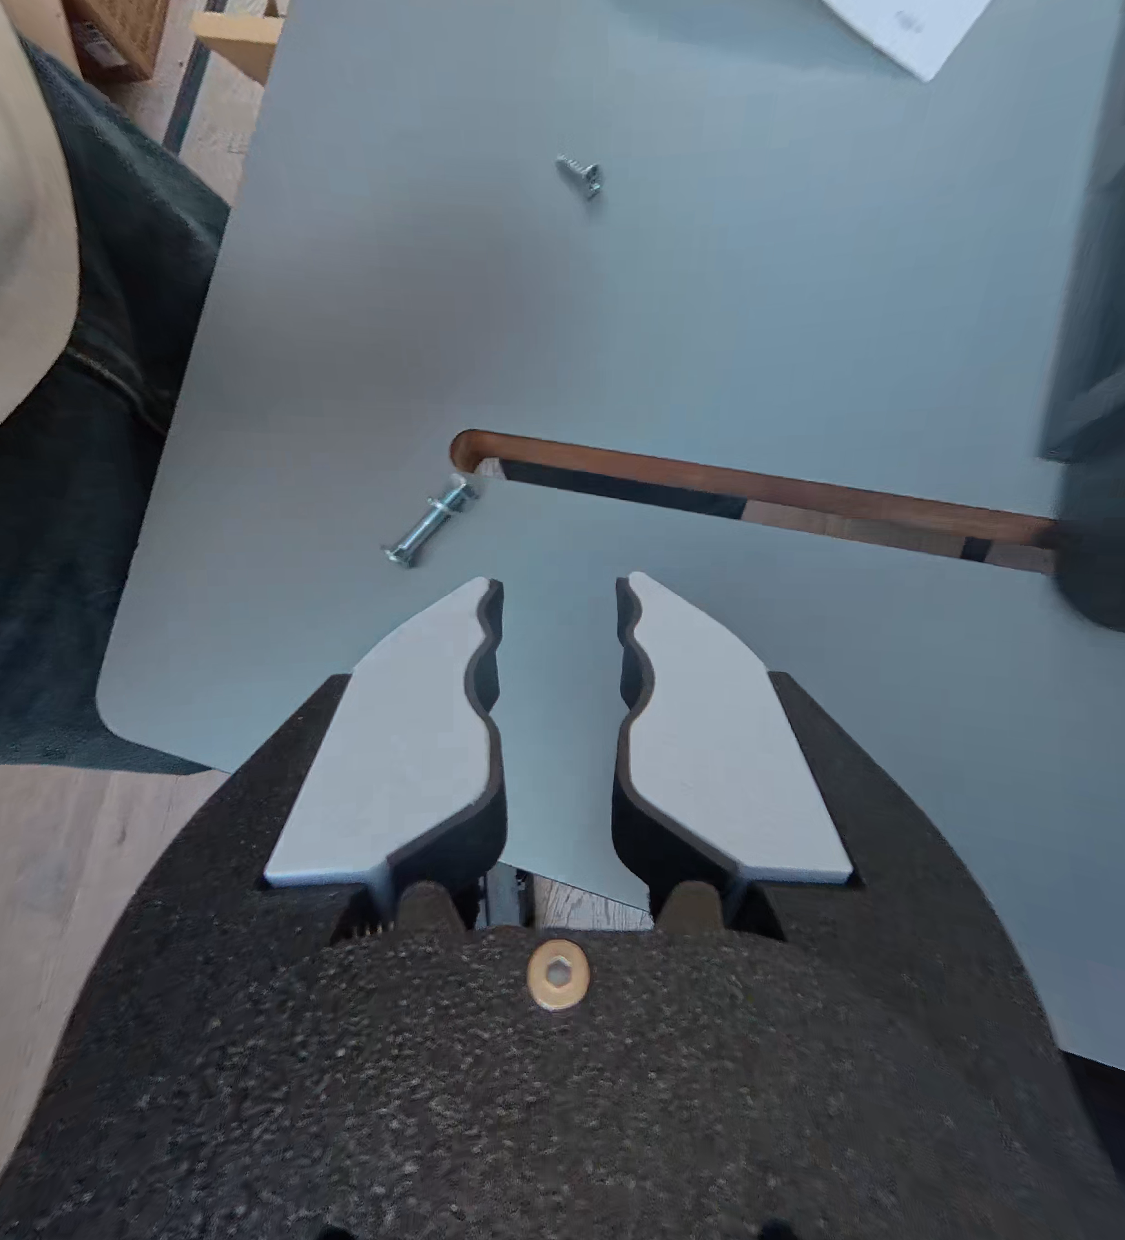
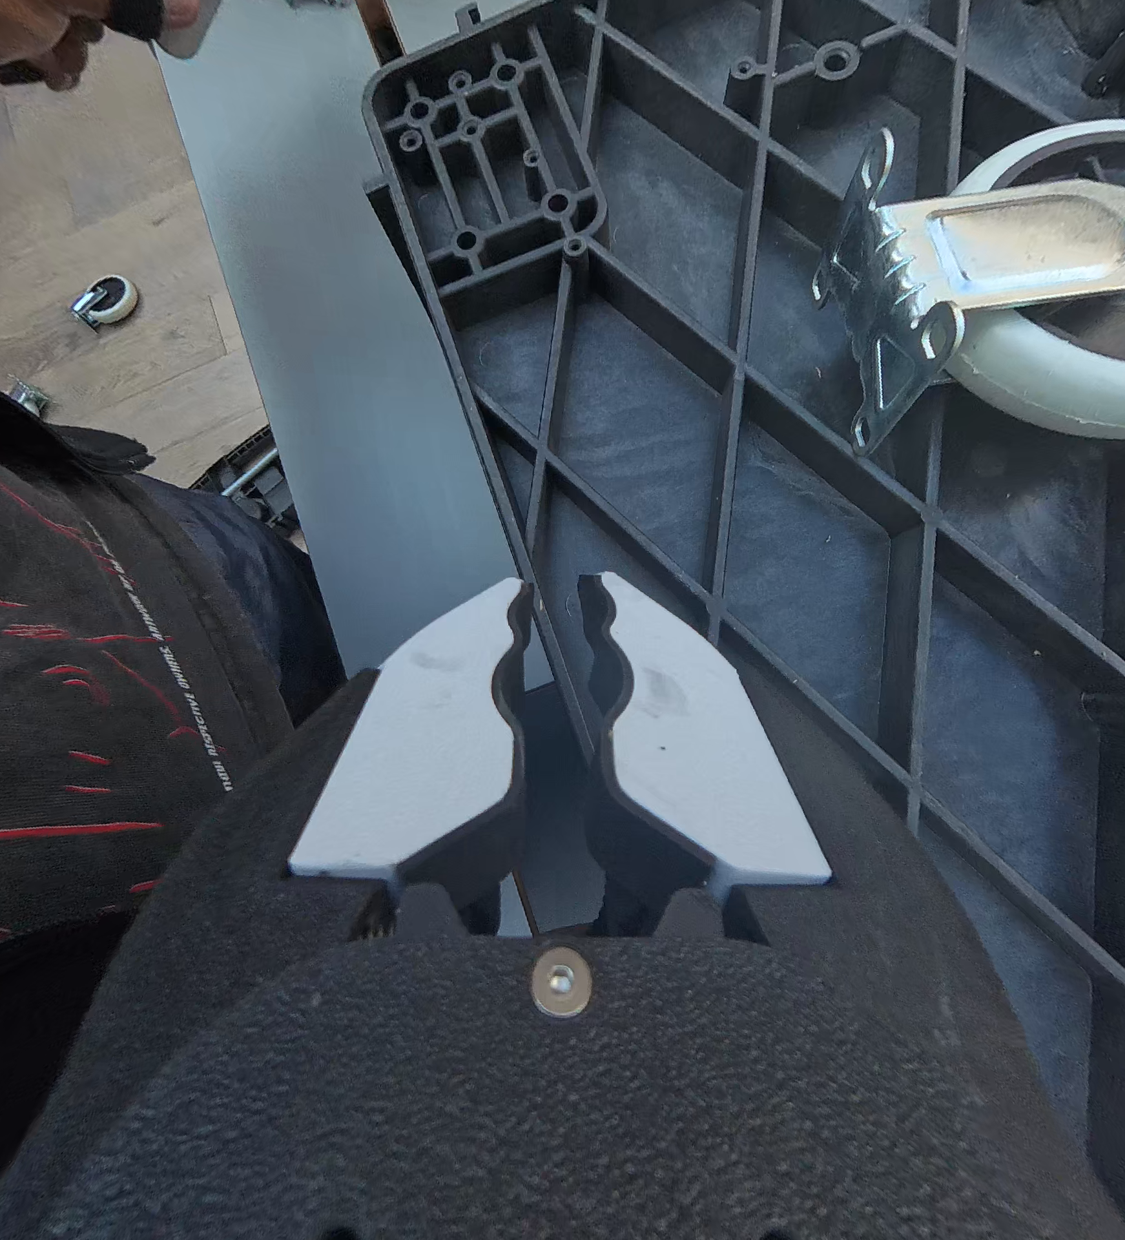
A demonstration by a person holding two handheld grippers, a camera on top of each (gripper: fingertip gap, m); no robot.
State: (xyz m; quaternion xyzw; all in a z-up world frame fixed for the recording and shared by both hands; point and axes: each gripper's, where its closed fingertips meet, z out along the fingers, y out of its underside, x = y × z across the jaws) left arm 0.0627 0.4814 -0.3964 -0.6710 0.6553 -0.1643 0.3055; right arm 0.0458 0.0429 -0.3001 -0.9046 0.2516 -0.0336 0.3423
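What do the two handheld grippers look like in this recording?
Both match: the left gripper and right gripper have a rough, textured black body, two pale grey fingers with wavy dark inner edges, and a round washer with a screw at the centre. No cables show.

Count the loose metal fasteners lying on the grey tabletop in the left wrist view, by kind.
Short screw: 1
Long bolt: 1
Total: 2
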